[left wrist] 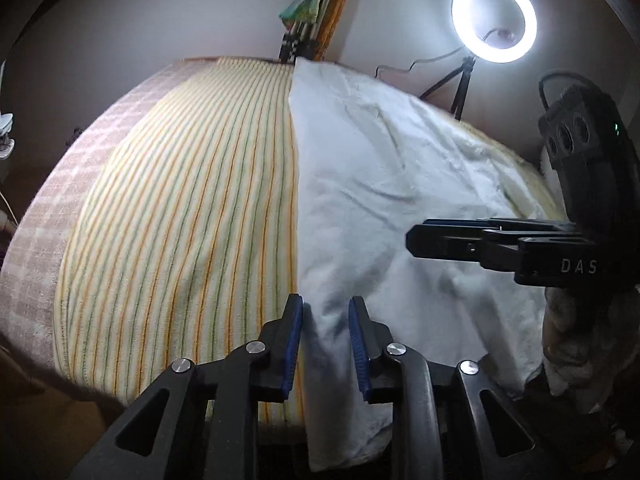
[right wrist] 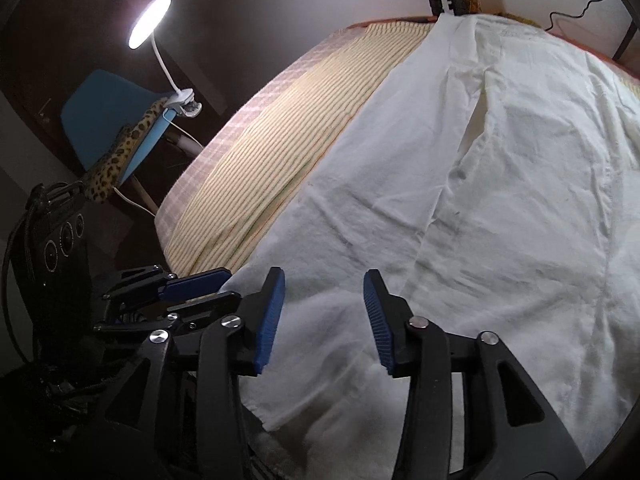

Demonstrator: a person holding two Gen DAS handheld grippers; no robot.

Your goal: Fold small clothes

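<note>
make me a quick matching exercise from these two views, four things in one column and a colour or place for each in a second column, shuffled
Things:
1. white cloth
2. striped towel
3. ring light
4. chair

Descriptions:
A. blue, with a clip-on lamp on its edge
B. lit, on a small tripod at the far right of the left wrist view
C. yellow with orange and green lines, lying under the cloth
D. wrinkled, spread on top, with both grippers at its near edge

Pairs: 1-D, 2-C, 3-B, 4-A
</note>
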